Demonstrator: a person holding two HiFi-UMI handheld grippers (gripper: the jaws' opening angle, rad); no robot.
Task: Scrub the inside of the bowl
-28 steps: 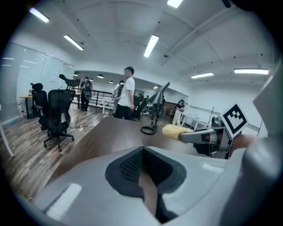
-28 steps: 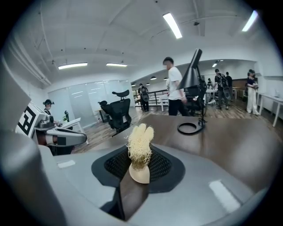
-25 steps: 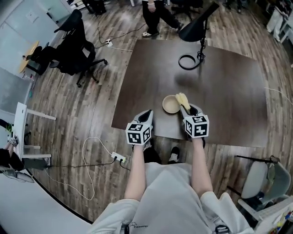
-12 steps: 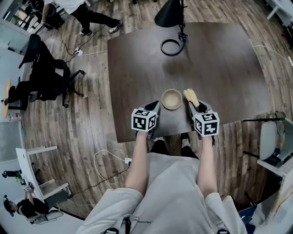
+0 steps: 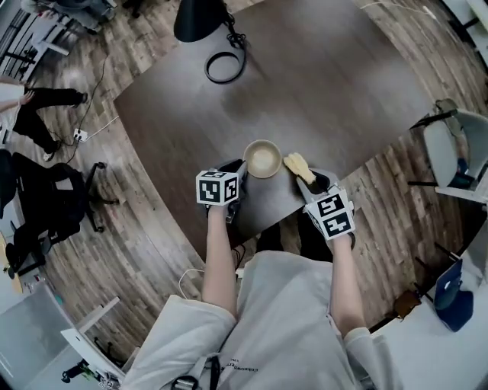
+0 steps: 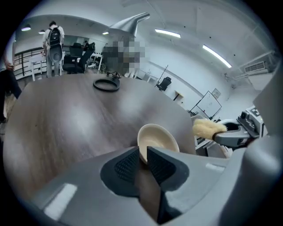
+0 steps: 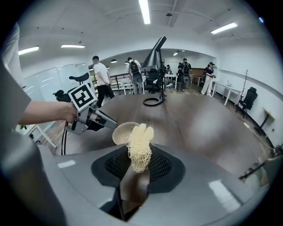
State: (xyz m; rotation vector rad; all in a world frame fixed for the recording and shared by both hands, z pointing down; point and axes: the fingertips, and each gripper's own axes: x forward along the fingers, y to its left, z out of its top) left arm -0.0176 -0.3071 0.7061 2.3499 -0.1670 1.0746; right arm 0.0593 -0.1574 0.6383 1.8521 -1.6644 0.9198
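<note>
A cream bowl (image 5: 263, 159) is near the front edge of the dark table (image 5: 328, 84). My left gripper (image 5: 240, 171) is shut on the bowl's near-left rim. In the left gripper view the rim (image 6: 143, 152) sits pinched between the two pads, and the bowl (image 6: 158, 140) looks tilted toward the right. My right gripper (image 5: 308, 180) is shut on a pale yellow fibrous scrubber (image 5: 298, 164), held just right of the bowl and apart from it. The right gripper view shows the scrubber (image 7: 140, 145) sticking up from the jaws, with the bowl (image 7: 123, 131) and left gripper (image 7: 105, 120) behind it.
A black desk lamp (image 5: 198, 18) with a ring-shaped base (image 5: 225, 67) stands at the table's far side. Office chairs (image 5: 46, 206), cables and a power strip (image 5: 79, 135) are on the wooden floor to the left. People stand in the background (image 7: 101, 77).
My left gripper has moved in from beside the bowl and shut on its rim. The right gripper still holds the scrubber beside the bowl. The head view has swung round.
</note>
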